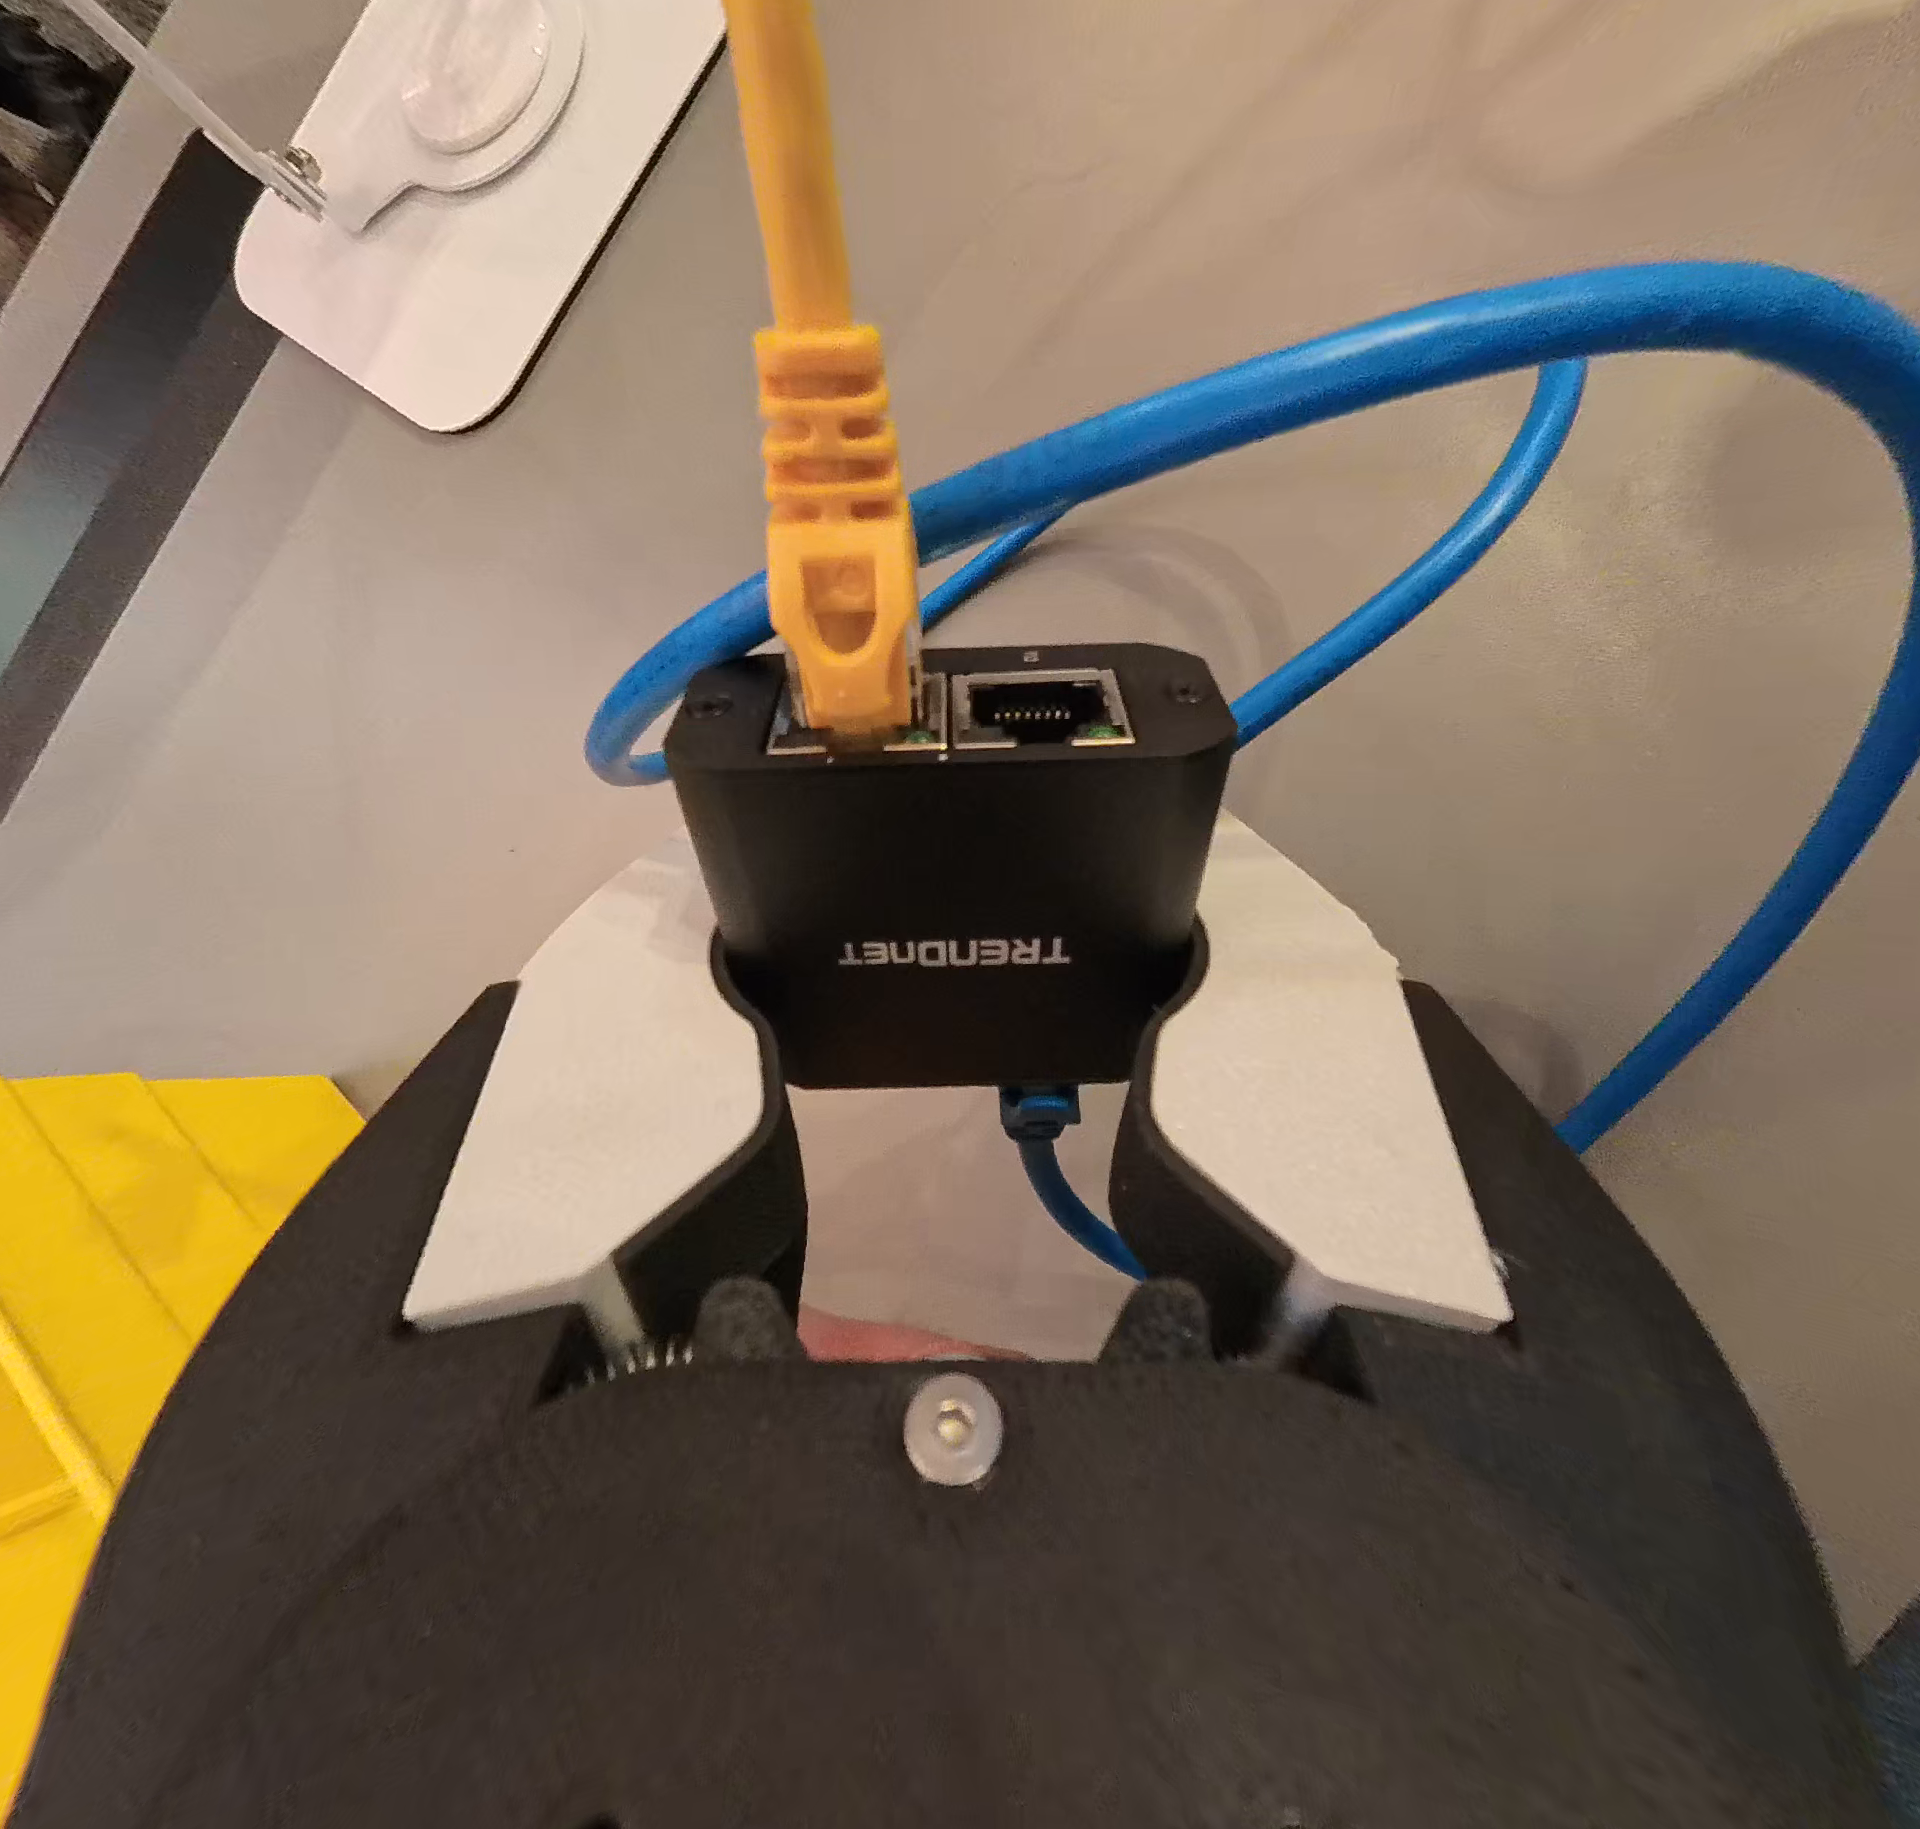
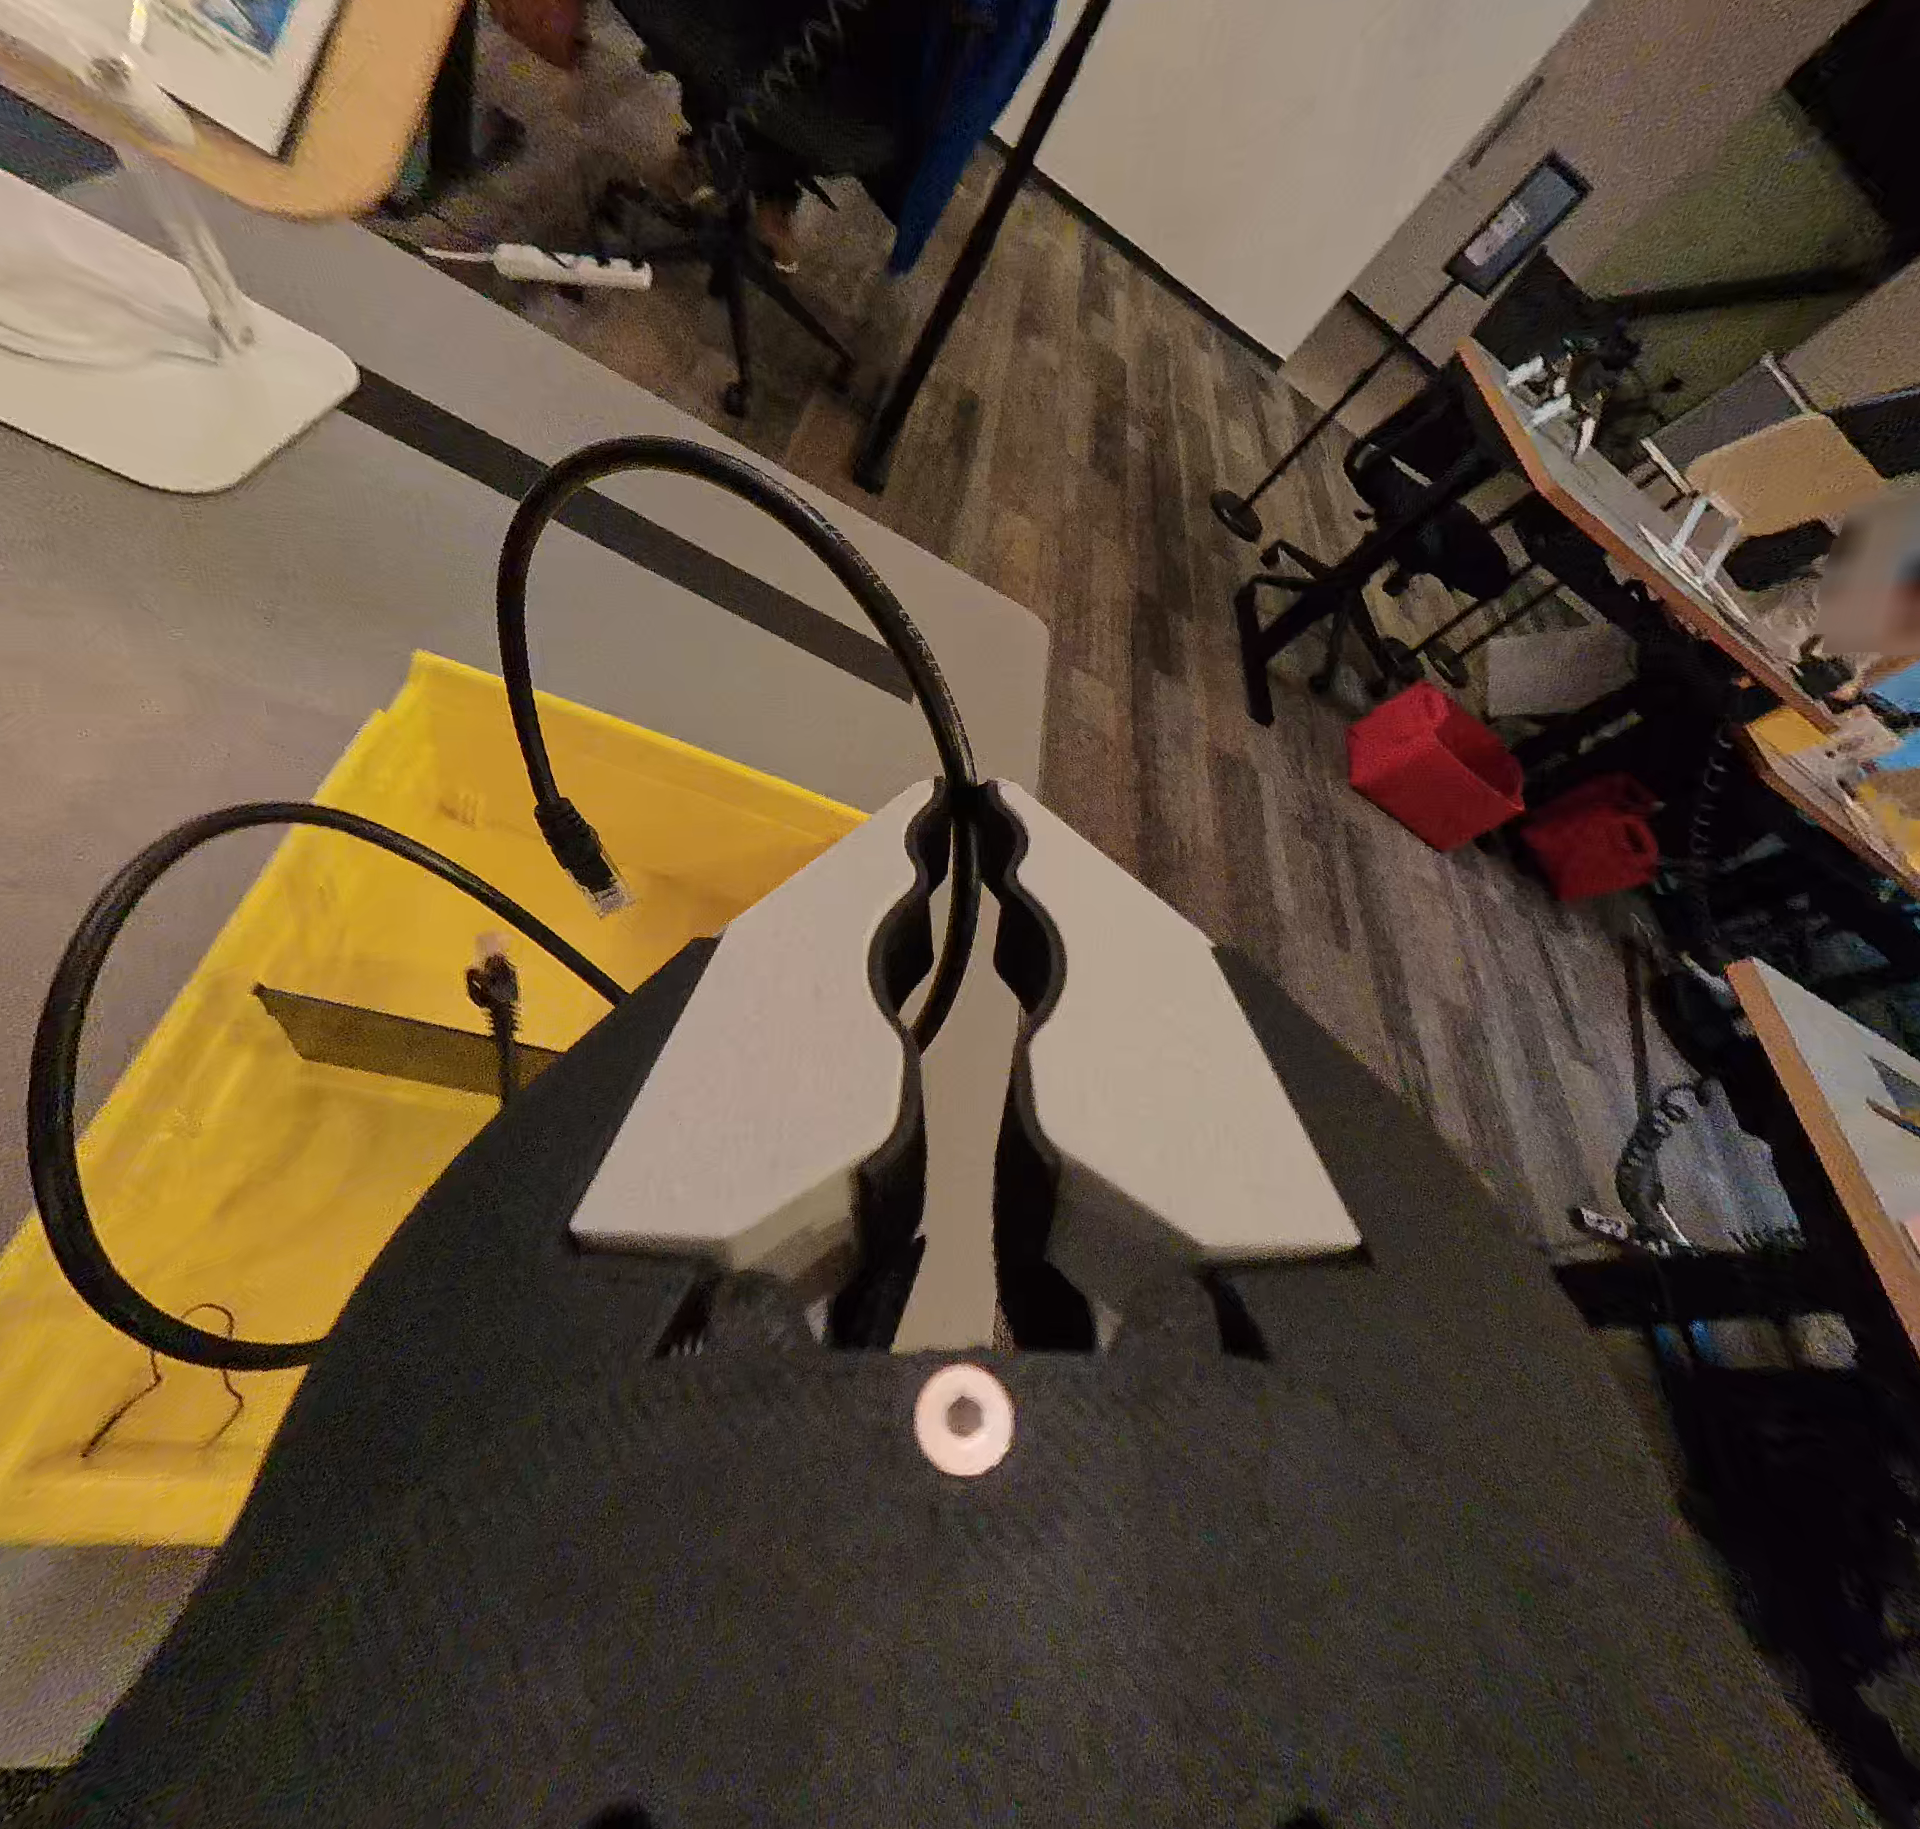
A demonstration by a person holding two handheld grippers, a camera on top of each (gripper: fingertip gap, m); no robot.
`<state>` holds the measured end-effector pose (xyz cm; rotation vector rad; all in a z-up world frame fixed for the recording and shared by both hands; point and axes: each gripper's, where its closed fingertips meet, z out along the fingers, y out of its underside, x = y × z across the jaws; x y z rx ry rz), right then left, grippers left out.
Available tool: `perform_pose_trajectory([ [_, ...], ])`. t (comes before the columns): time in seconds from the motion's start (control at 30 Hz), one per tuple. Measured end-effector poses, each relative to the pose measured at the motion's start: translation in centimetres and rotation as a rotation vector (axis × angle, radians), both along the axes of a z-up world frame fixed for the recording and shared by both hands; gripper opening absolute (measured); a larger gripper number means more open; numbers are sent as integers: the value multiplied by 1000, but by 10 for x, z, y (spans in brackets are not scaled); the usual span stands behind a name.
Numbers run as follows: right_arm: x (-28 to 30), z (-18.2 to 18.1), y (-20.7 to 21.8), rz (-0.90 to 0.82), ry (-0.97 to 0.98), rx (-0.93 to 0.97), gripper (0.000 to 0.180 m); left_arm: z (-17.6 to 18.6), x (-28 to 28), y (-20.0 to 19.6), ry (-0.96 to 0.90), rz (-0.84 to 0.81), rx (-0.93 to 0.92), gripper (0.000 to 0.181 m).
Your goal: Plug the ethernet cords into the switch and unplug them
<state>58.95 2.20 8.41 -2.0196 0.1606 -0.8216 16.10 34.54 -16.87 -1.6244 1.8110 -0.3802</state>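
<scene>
Now the left gripper [image 1: 961, 958] clamps the small black plastic switch [image 1: 951, 844], free port facing away; the right gripper [image 2: 961, 792], shut, pinches the thin black ethernet cord [image 2: 727, 522] mid-length, plug [image 2: 592, 870] dangling leftward.

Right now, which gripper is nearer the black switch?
Left. The left gripper is clamped on the switch itself; the right gripper holds a black cord with no switch in its view.

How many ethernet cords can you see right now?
3: a yellow cord plugged into the switch, a blue cord looping behind it, and a black cord pinched in the right tool. Others may be hidden.
</scene>
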Motion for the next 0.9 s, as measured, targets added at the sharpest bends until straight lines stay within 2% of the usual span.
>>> perform_pose_trajectory([
  [0.17,11,-47,-38,-124,19,-54,2,-2,0,1,1,4,-5,73],
  [0.27,3,-81,-42,-140,50,-87,1,-4,1,-1,2,0,-15,73],
  [0.5,-10,-161,-38,-87,206,-210,2,-4,-1,-2,7,-6,-8,73],
  [0.7,-12,-217,-44,-46,360,-444,6,-5,-1,-2,8,-8,-13,73],
  [0.83,-11,-214,-51,-37,397,-512,30,-3,-1,-2,6,-8,-14,73],
  [0.9,-5,-198,-57,-67,357,-522,32,-2,-1,-2,2,-7,-14,73],
])
